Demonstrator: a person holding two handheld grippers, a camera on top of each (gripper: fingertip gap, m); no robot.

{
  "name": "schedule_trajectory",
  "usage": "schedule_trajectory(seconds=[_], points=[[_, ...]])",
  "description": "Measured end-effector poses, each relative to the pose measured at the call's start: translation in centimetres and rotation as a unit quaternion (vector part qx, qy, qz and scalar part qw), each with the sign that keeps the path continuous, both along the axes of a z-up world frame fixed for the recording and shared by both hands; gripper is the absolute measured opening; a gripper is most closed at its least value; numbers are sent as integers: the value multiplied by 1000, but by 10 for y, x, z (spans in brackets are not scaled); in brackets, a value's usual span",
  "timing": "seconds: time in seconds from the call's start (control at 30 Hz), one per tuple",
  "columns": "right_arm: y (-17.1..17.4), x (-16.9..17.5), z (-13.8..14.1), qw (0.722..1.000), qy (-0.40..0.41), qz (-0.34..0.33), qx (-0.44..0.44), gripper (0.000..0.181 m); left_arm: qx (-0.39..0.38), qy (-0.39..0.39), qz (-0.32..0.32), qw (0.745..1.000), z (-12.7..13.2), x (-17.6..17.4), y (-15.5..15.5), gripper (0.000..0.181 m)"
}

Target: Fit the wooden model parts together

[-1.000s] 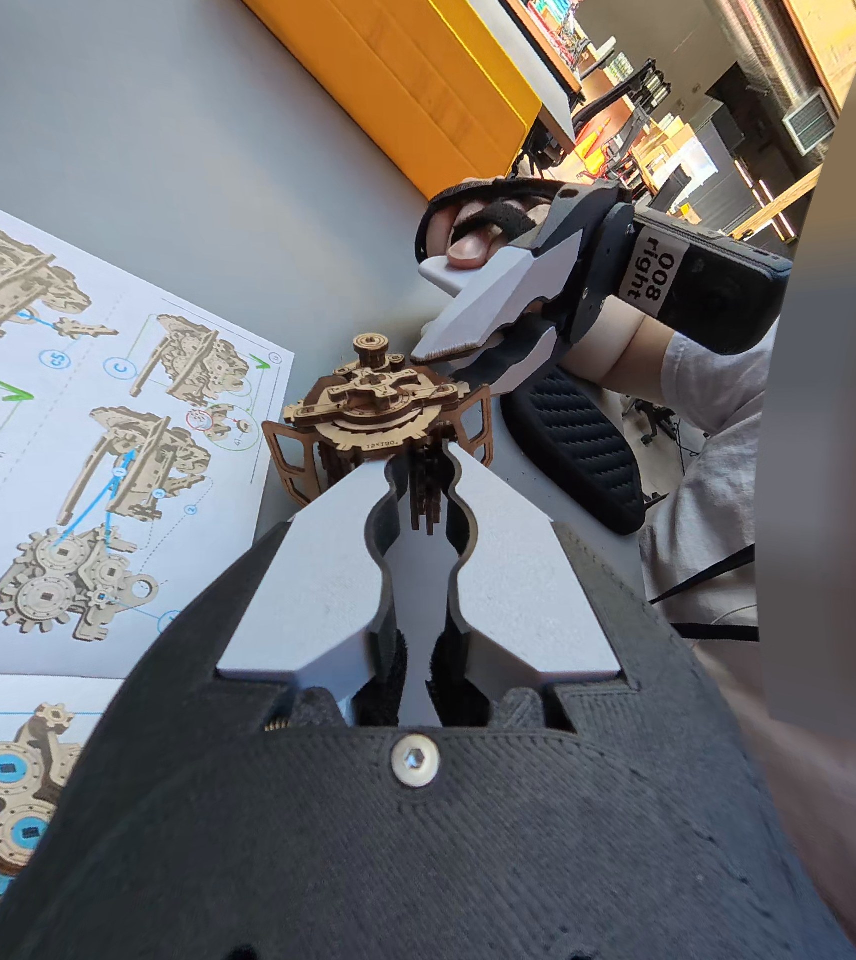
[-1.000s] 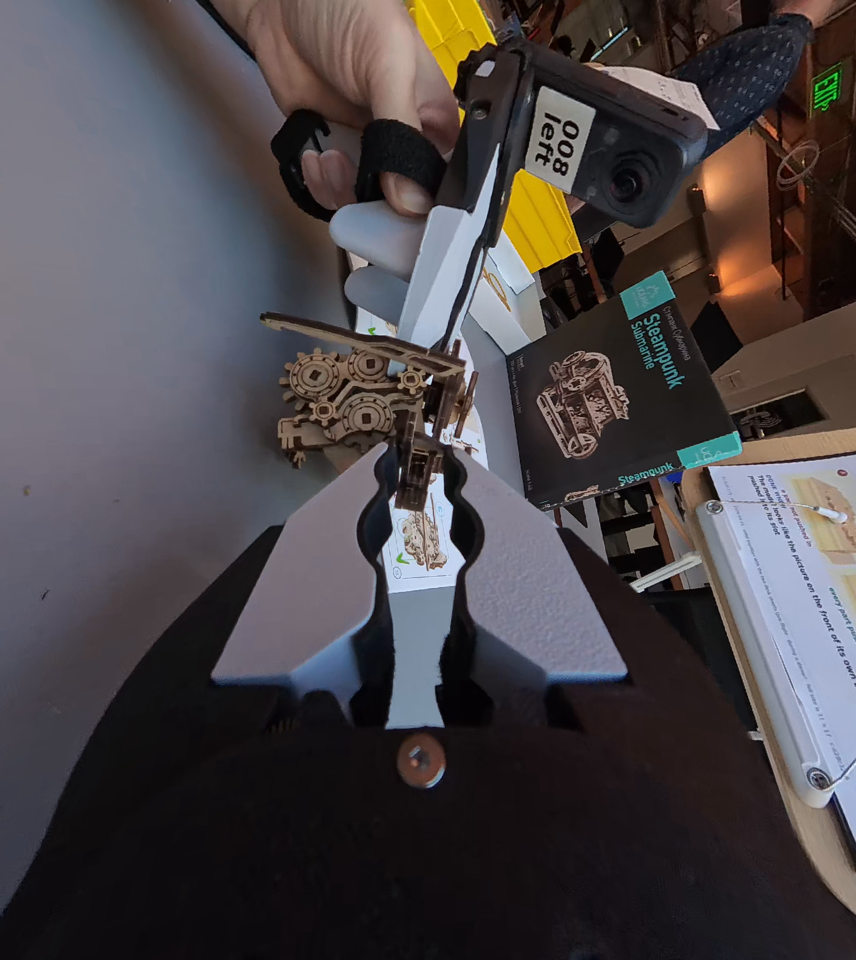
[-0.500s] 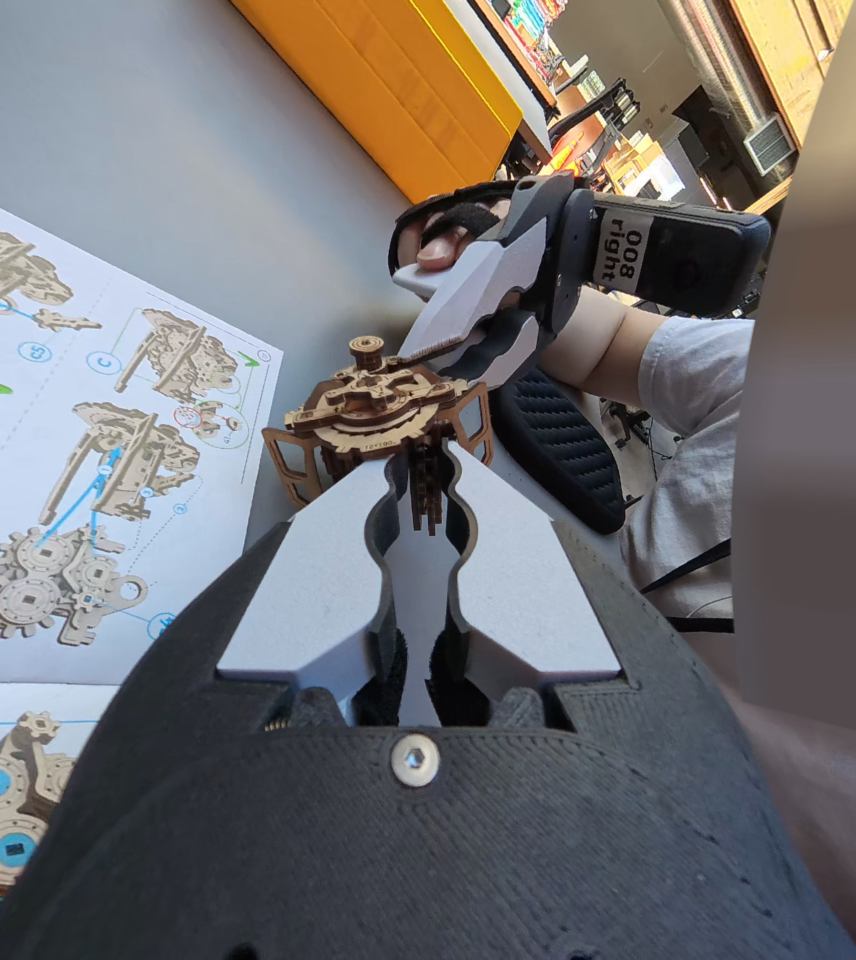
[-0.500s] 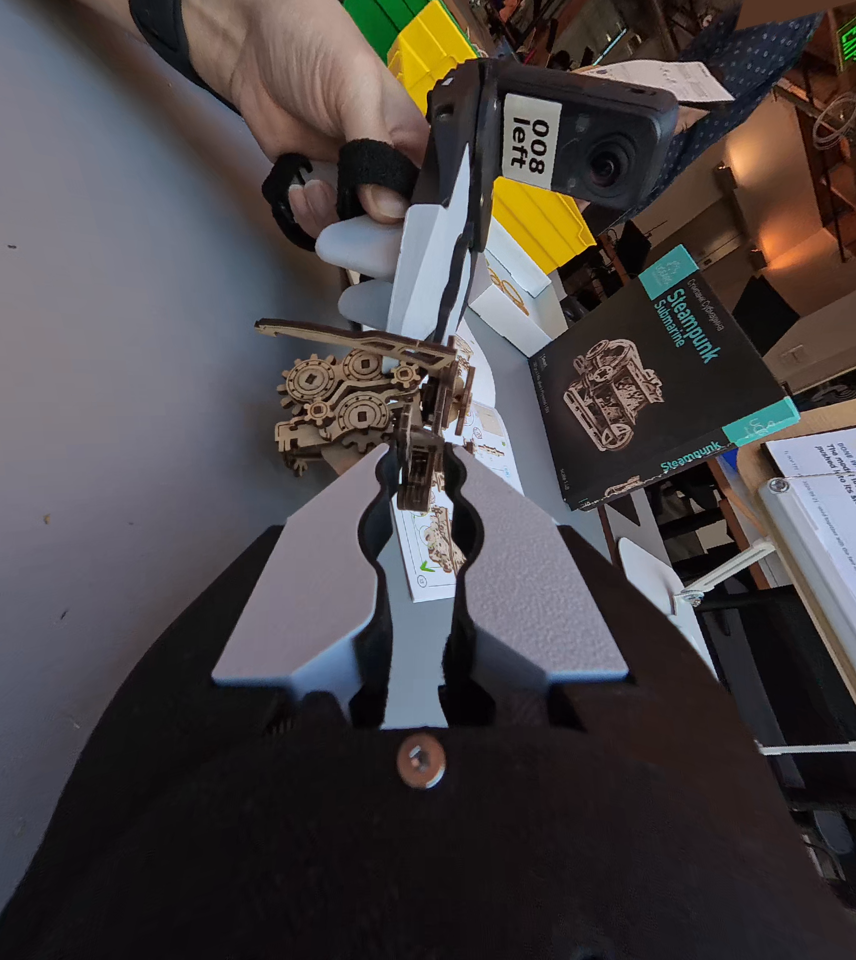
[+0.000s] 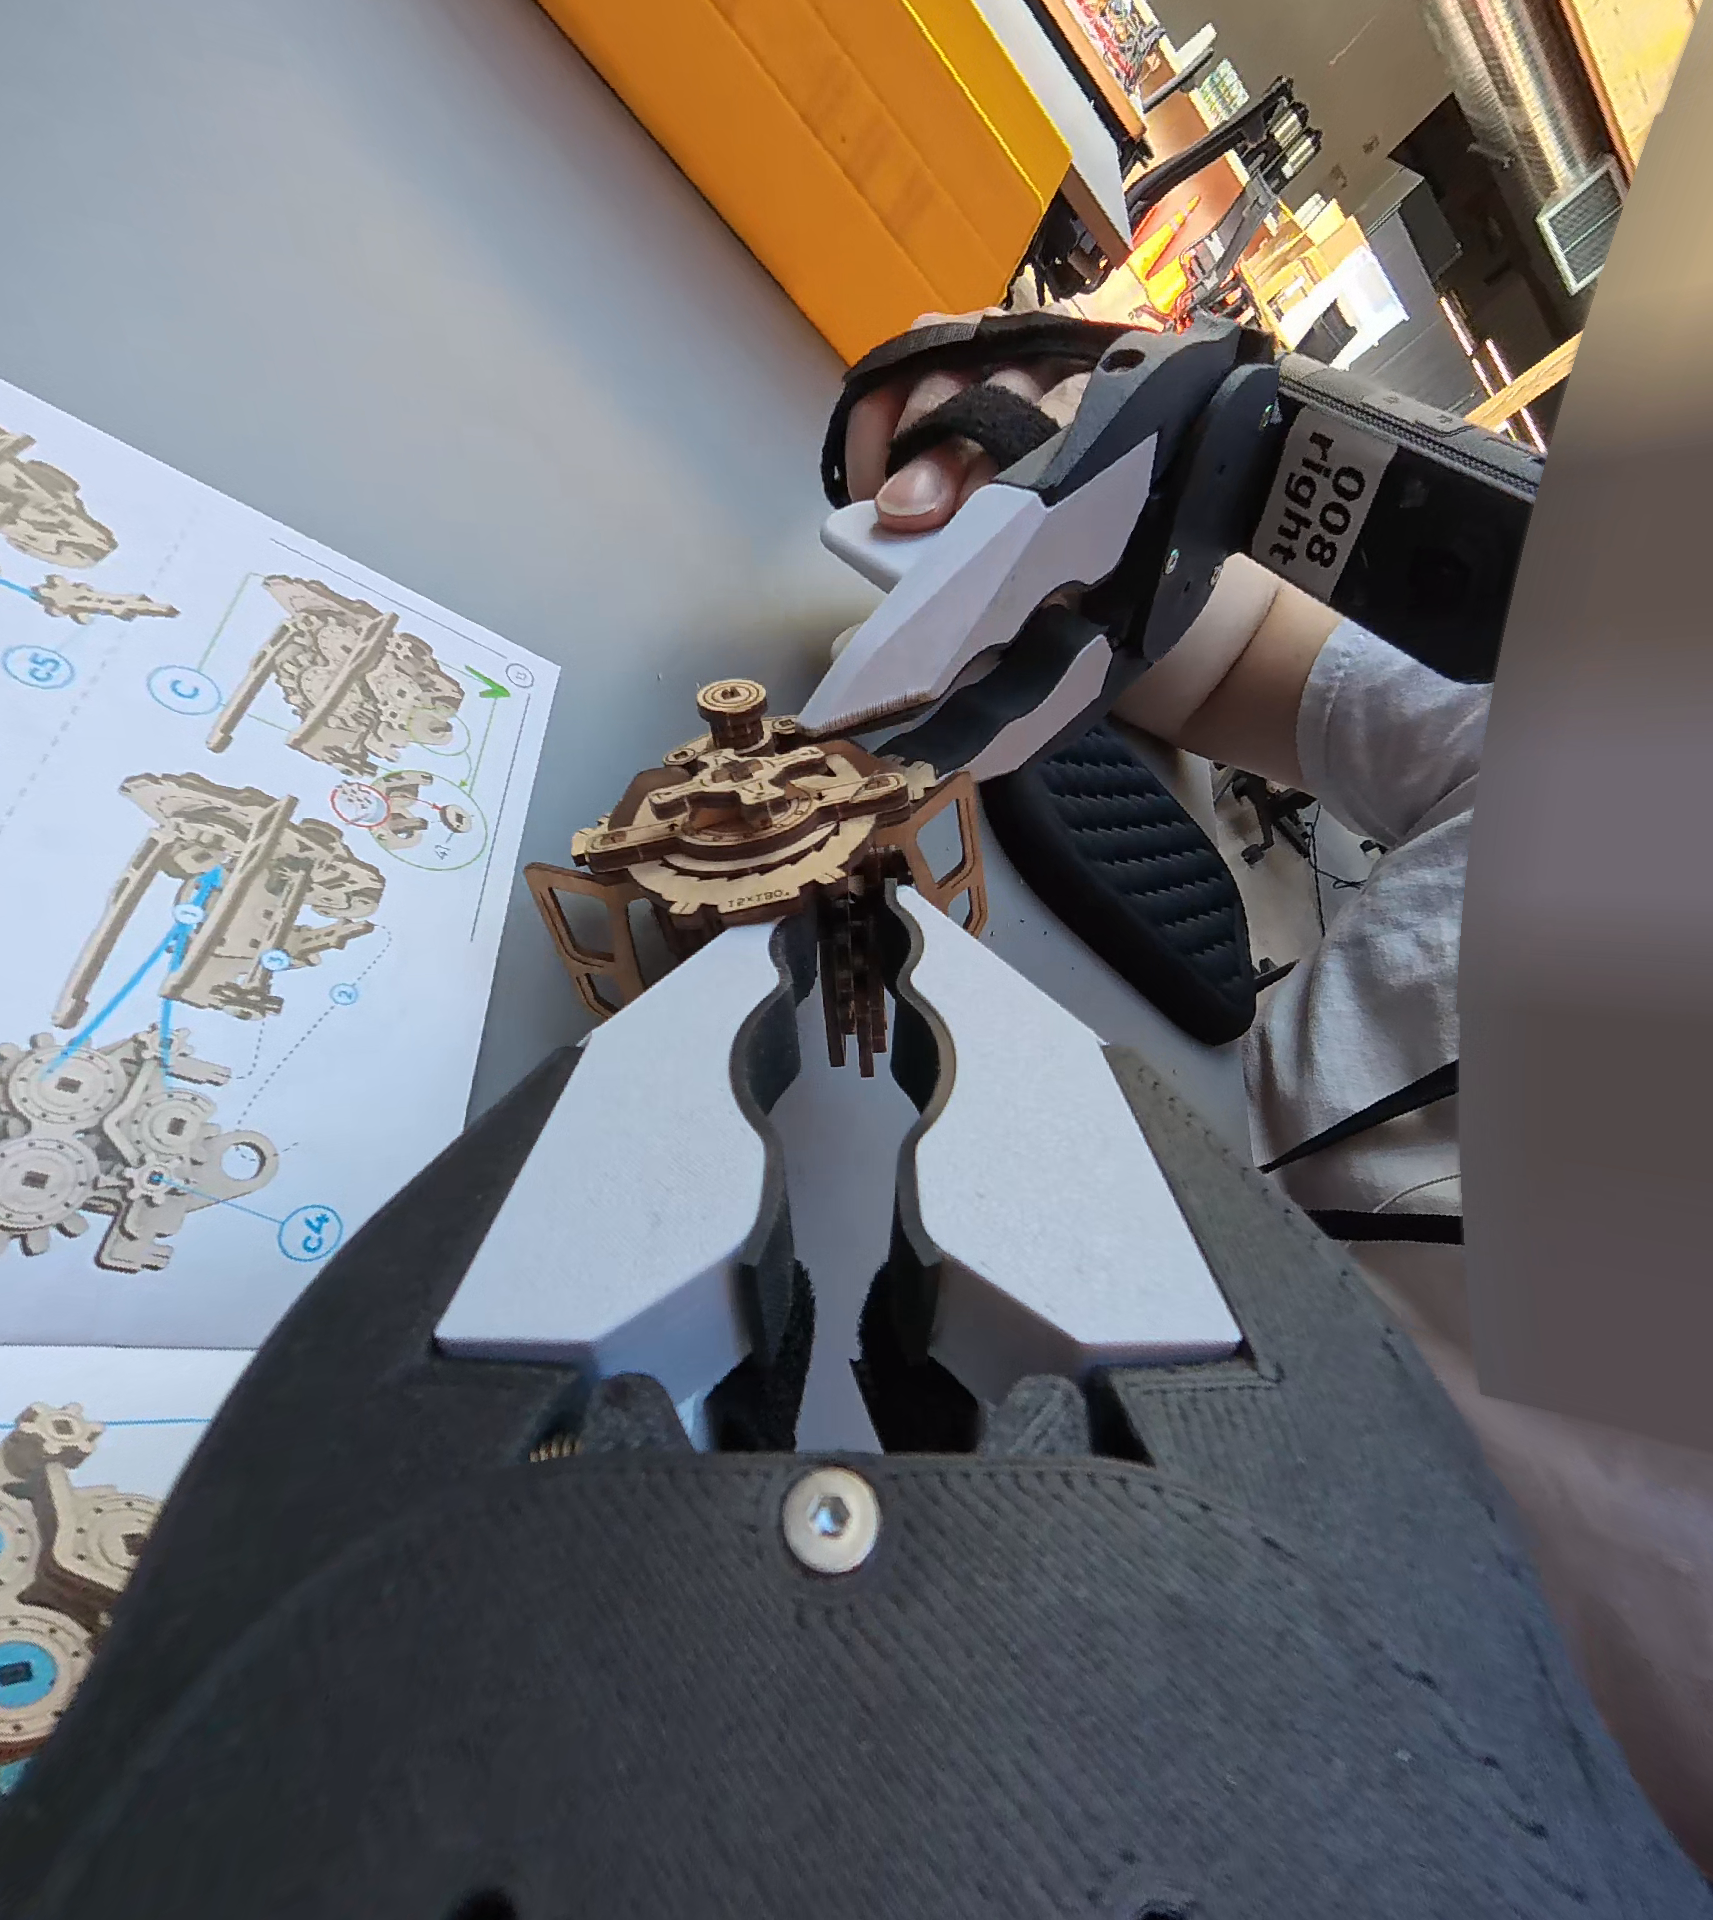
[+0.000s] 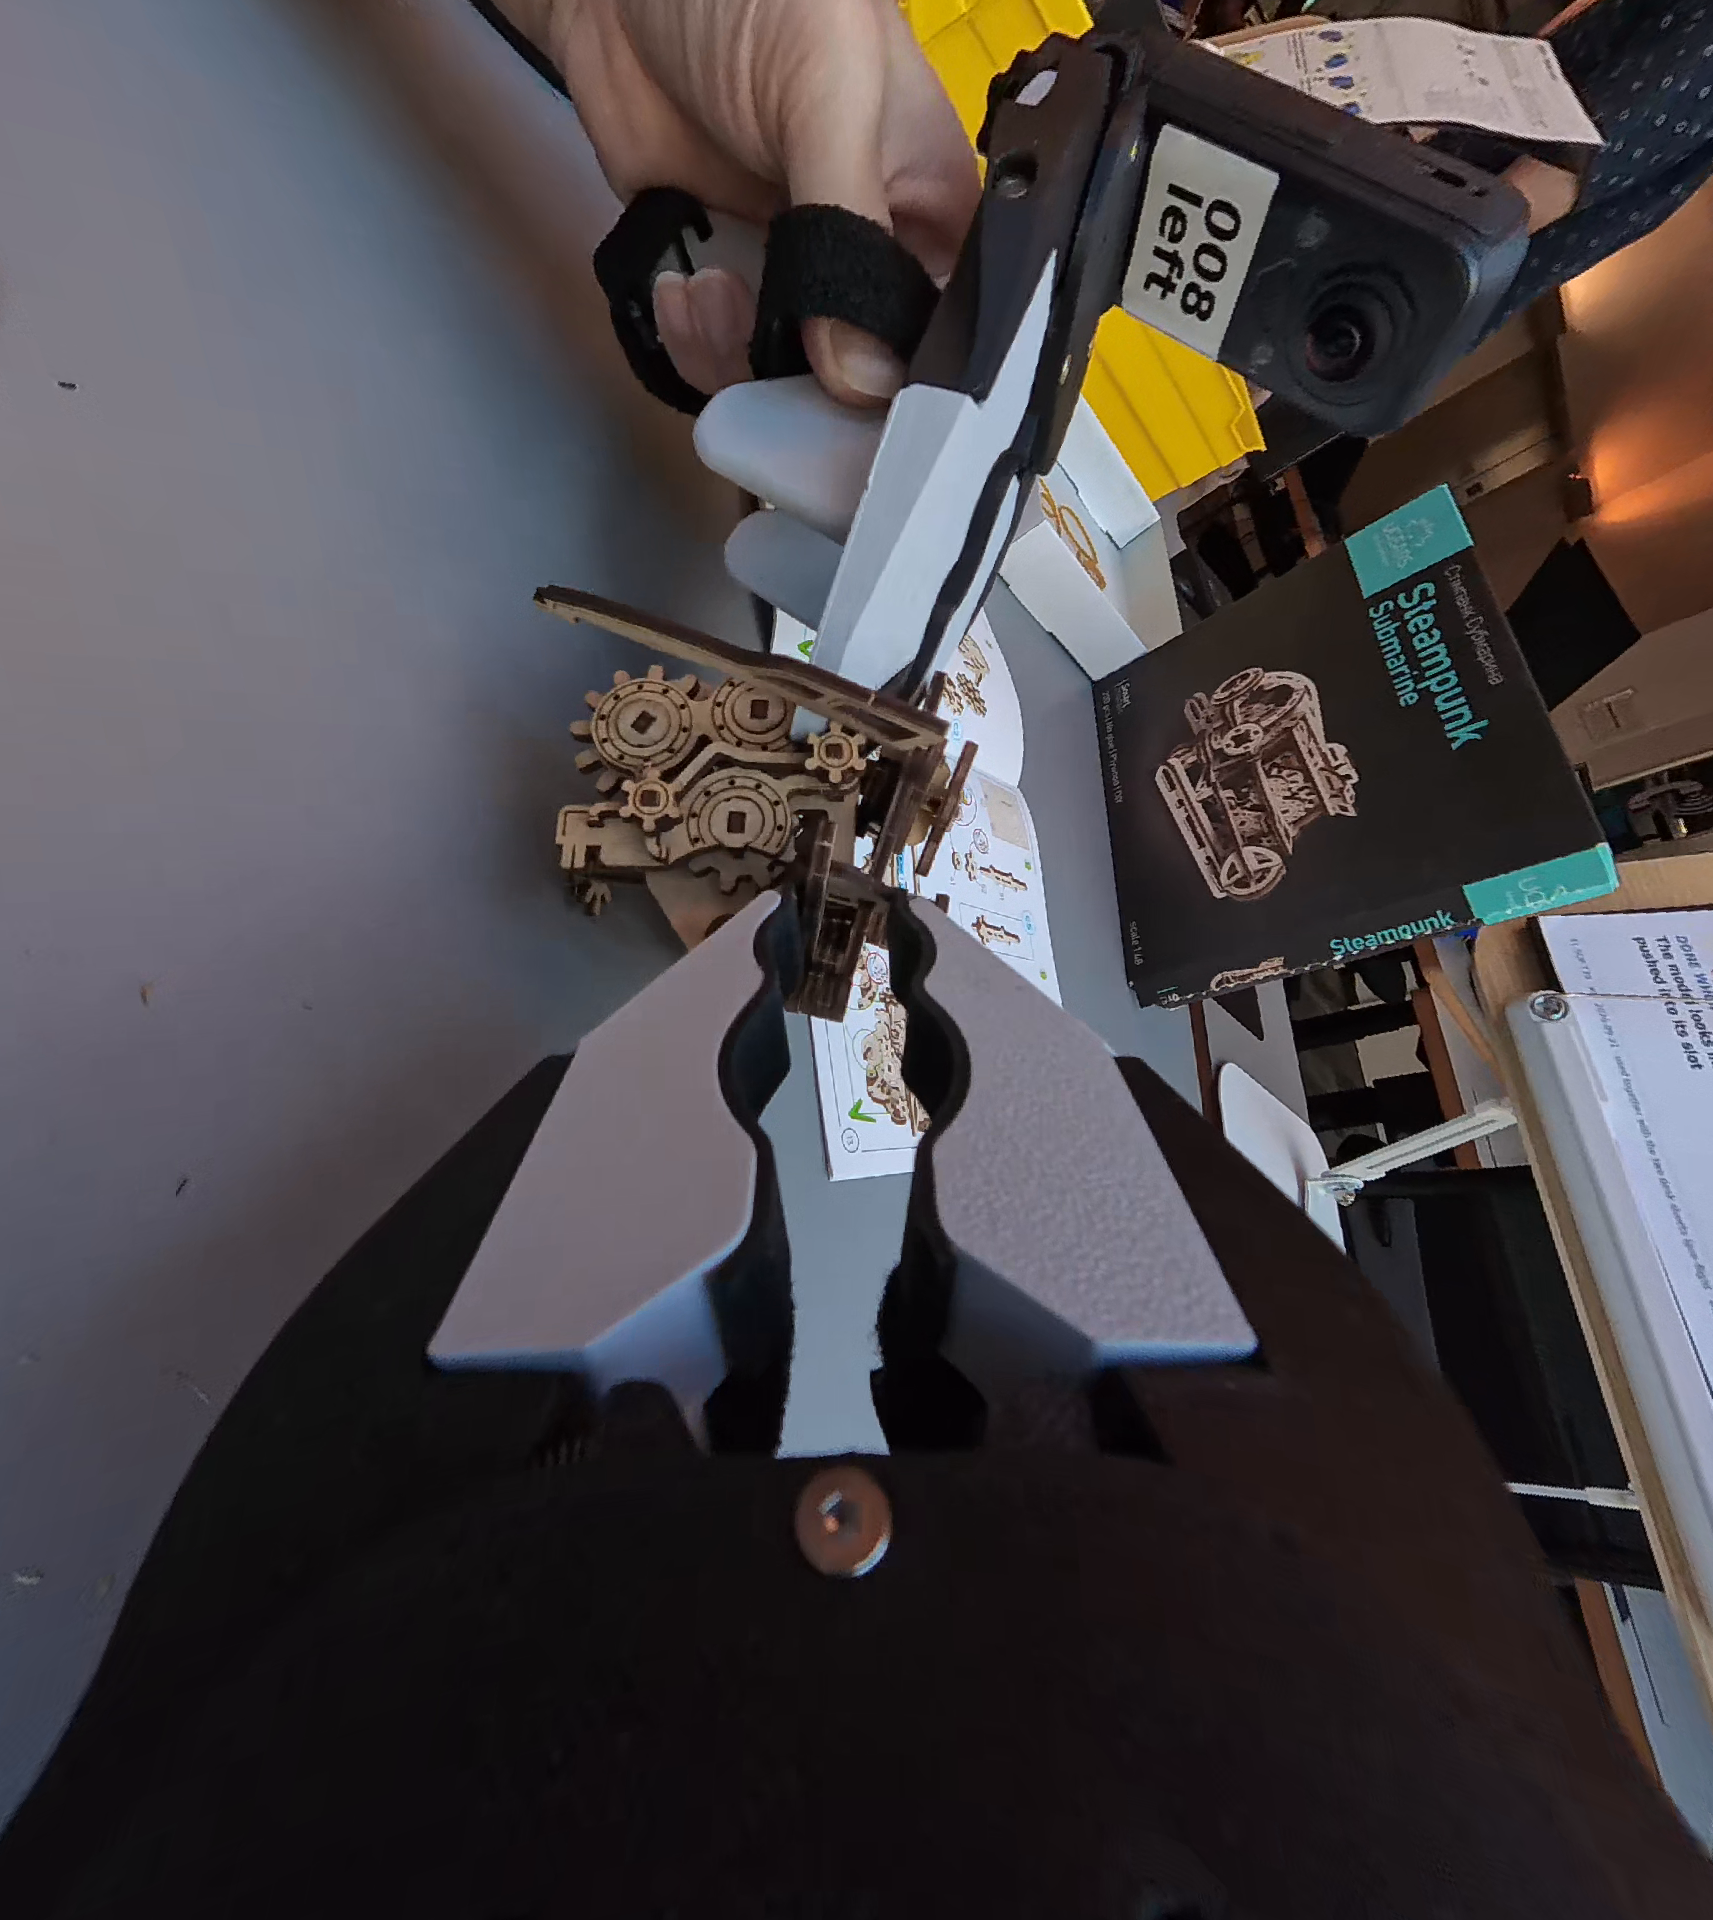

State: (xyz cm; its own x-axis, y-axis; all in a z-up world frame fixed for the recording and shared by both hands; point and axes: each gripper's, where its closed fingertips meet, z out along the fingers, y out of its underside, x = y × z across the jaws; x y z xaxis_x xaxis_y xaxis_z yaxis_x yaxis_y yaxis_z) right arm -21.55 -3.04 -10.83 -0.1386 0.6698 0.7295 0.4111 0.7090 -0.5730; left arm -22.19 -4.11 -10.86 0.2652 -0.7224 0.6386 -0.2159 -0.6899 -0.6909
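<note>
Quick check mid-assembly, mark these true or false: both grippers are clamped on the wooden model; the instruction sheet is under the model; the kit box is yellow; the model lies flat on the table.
1. Both the left gripper and the right gripper are clamped on the wooden model. True.
2. The instruction sheet lies below the model. True.
3. The kit box is yellow. False: black with teal corners.
4. The model lies flat on the table. False: held up between the grippers.

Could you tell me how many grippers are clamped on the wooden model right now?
2. The left gripper pinches the wooden model from the near side; the right gripper grips a small block on its opposite edge.
</note>
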Motion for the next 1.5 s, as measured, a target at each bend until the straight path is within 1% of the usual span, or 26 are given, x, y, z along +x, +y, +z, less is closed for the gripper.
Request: schedule_trajectory(seconds=[0.73,0.83,0.9,1.0,1.13,1.2,1.23,1.33,1.4,1.43,1.5], points=[[-6,-4,-2,1000,-16,-10,15,14,13,31,-3,999,0,-1,-3,8],[0,-5,-1,1000,-12,-17,10,15,22,18,5,1000,2,-3,1,9],[4,-4,5,1000,11,-12,-6,17,14,-17,7,1000,7,-3,3,9],[2,2,16,997,54,11,-57,19,-4,-55,-3,998,11,-3,3,10],[1,9,30,981,104,50,-154,19,-14,-94,1,995,19,-10,6,10],[10,10,34,974,127,37,-185,19,-16,-110,1,994,23,-11,7,10],[7,10,36,969,136,45,-200,18,-12,-113,-4,993,25,-10,6,10],[-8,6,48,959,158,73,-224,16,-5,-118,-13,993,27,-7,3,10],[-9,8,52,961,170,77,-205,10,-5,-130,-18,991,29,-5,1,10],[-10,9,55,961,178,83,-195,2,-7,-135,-24,991,30,-4,0,10],[-6,14,65,955,203,80,-199,0,-4,-135,-33,990,30,-1,-3,10]])
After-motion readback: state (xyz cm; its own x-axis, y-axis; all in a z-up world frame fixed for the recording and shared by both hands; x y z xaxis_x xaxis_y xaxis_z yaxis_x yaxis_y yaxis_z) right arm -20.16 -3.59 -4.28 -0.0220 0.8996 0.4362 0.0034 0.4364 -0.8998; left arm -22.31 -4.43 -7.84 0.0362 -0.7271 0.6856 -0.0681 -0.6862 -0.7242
